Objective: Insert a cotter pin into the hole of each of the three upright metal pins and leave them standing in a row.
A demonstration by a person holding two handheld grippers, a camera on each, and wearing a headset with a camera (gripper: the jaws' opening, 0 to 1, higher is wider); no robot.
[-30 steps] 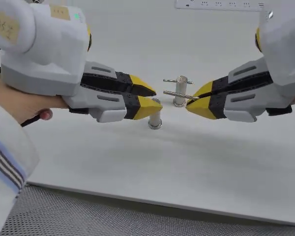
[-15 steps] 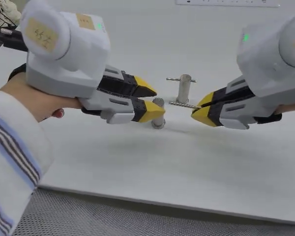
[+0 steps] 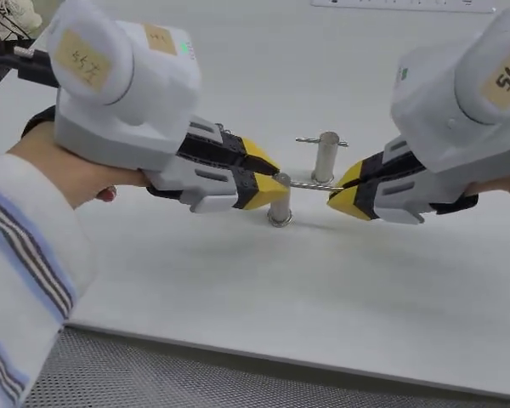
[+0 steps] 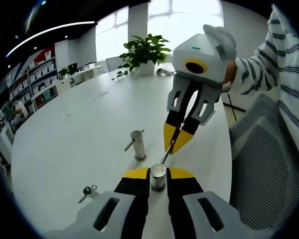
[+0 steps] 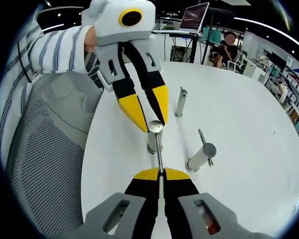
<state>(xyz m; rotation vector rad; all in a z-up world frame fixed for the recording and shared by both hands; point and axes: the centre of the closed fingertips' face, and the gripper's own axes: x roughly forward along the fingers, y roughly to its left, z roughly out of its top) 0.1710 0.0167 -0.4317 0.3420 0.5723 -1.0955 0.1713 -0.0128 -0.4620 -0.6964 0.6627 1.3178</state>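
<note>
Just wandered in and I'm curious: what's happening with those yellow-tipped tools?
A person holds a gripper in each hand. The left gripper clamps the near metal pin upright, while the right gripper holds a cotter pin with its tip at that pin's top. The far metal pin already has a second cotter pin through it.

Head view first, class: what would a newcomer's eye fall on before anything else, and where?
Two yellow-tipped grippers meet nose to nose at the centre of the white table. The left gripper clamps an upright metal pin, while the right gripper holds a cotter pin levelled at that pin's top. Just behind them stands a second metal pin with a fitted cotter pin through its top.
</note>
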